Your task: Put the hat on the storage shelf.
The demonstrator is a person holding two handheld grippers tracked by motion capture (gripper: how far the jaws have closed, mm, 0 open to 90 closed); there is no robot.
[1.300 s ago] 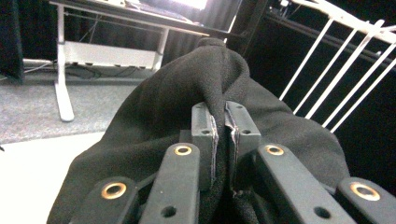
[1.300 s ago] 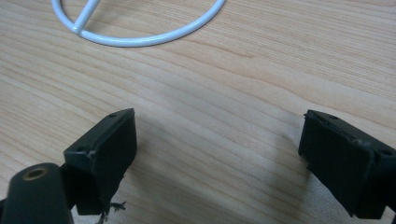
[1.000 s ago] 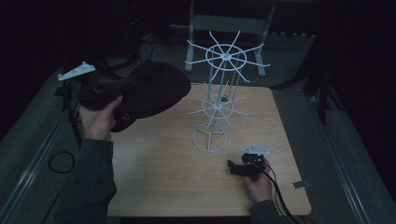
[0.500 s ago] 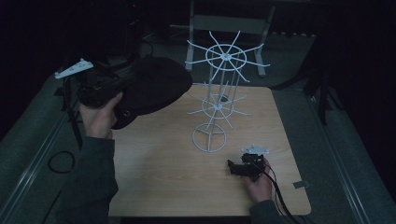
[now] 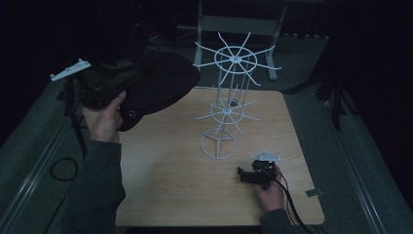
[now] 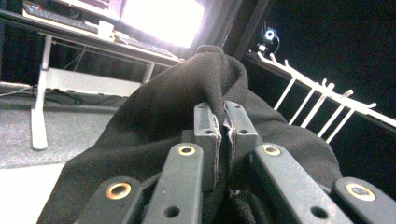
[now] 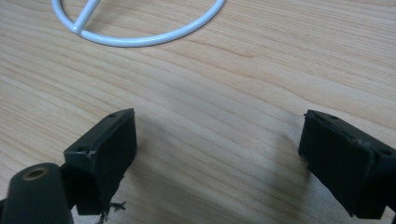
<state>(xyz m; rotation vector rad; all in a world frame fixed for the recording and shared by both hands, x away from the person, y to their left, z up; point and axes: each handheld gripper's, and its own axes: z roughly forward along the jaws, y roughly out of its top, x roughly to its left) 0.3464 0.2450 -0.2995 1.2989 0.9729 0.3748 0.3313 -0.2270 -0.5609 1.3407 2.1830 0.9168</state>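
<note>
While lifted, black cloth cap sags | left tool pinching it | right tool wide

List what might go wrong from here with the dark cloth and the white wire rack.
The left gripper pinches only a thin fold of the black fabric hat, so it may slip free. The tall white wire rack stands unheld; the open right gripper rests on the wooden table, so a snagged prong might tip it.

Black hat – soft matt knit cloth; wire rack – glossy white-coated metal; table – smooth pale wood grain.
</note>
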